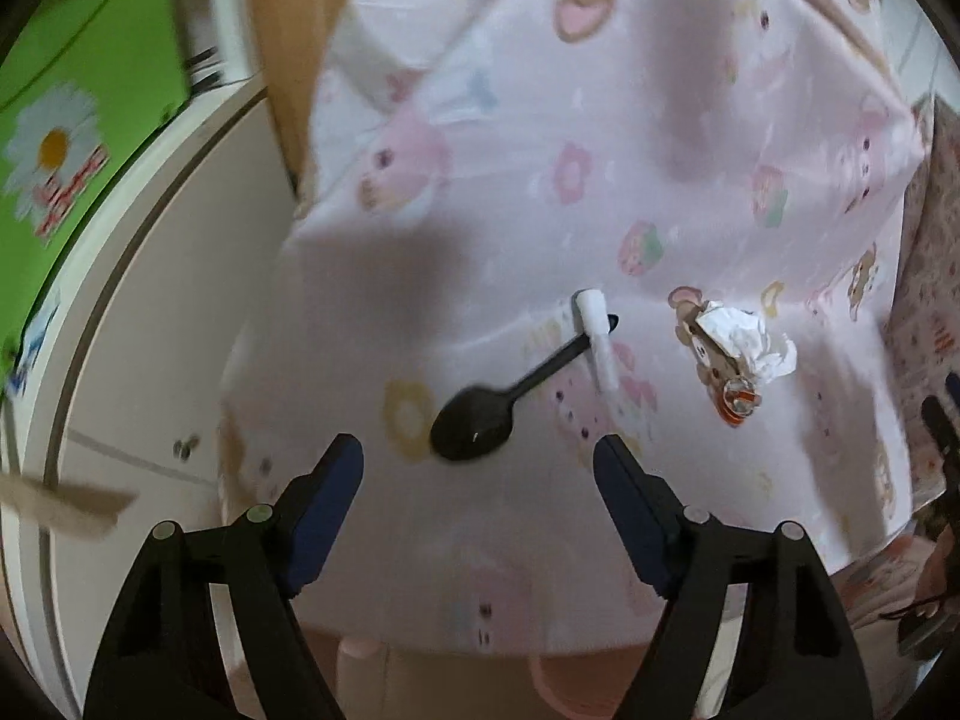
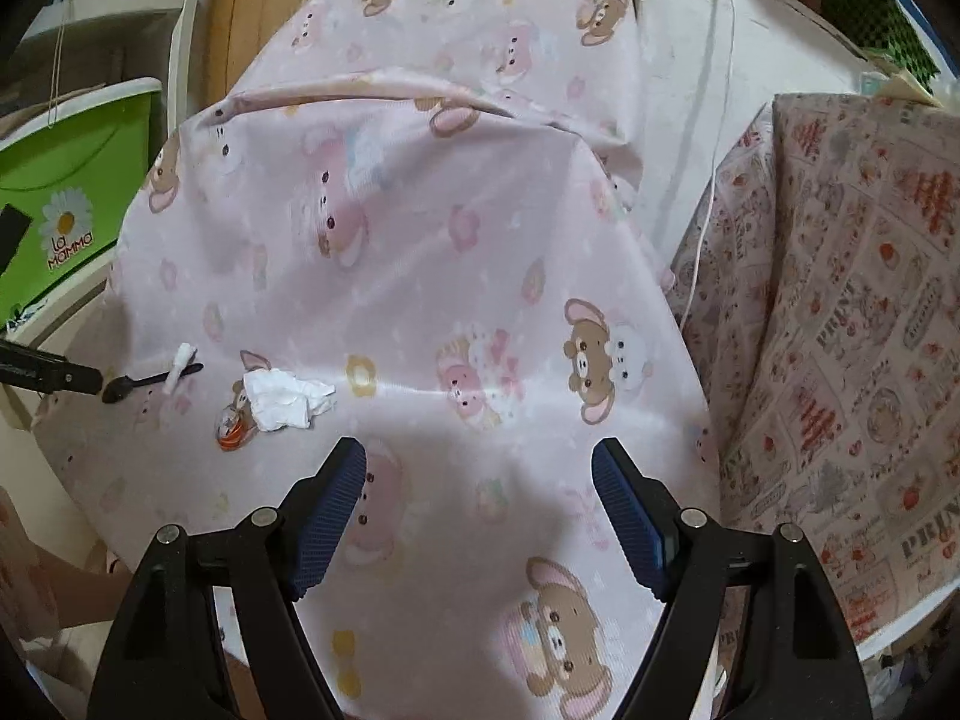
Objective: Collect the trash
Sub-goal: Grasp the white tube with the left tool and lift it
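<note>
A black plastic spoon [image 1: 480,420] lies on the pink cartoon-print cloth [image 1: 690,138], its bowl just ahead of my open, empty left gripper [image 1: 477,456]. A rolled white paper scrap [image 1: 597,336] lies across the spoon's handle. A crumpled white tissue [image 1: 747,339] and a small clear-and-orange wrapper [image 1: 739,402] lie to the right. In the right wrist view the spoon [image 2: 129,387], the paper scrap [image 2: 180,366], the tissue [image 2: 285,399] and the wrapper [image 2: 231,426] lie at left. My right gripper [image 2: 480,462] is open and empty over bare cloth [image 2: 420,228].
A green bin with a daisy label [image 1: 66,138] stands at left beyond a white curved edge [image 1: 150,276]; it also shows in the right wrist view [image 2: 72,192]. A strawberry-print cloth [image 2: 852,312] covers a surface at right. A white cable [image 2: 717,120] hangs at the back.
</note>
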A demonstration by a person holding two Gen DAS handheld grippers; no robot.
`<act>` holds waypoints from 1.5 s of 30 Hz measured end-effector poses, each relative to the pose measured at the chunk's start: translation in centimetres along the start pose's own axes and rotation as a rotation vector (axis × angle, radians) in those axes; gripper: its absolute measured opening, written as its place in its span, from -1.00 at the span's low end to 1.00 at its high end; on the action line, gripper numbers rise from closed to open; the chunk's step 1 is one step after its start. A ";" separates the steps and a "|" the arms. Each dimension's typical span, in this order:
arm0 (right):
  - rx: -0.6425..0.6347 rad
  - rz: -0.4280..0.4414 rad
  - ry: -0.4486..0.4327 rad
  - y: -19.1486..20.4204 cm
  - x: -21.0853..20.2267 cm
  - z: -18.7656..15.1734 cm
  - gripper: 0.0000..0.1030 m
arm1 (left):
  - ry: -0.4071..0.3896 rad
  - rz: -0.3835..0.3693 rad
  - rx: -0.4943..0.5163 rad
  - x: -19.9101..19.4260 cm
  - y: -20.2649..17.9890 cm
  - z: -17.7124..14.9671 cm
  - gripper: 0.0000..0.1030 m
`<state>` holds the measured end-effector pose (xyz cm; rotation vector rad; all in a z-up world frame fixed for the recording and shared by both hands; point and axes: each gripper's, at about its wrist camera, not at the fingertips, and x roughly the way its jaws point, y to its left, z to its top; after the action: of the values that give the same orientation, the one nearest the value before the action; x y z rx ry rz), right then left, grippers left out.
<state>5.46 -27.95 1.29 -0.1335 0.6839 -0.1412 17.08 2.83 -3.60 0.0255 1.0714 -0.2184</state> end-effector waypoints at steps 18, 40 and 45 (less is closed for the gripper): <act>-0.010 -0.010 0.063 1.0 2.8 0.2 0.54 | -0.011 -0.071 0.189 4.3 -5.7 3.9 -0.22; 0.019 0.049 0.070 3.6 3.3 0.9 0.54 | -0.006 -0.186 0.047 2.6 -3.5 4.0 -0.64; -0.008 0.042 0.064 4.6 3.5 1.0 0.55 | 0.016 -0.171 0.088 3.6 -4.7 3.8 -0.46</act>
<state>9.17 -23.95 -0.93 -0.1223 0.7510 -0.1024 21.10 -2.84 -4.54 0.0151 1.0803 -0.4203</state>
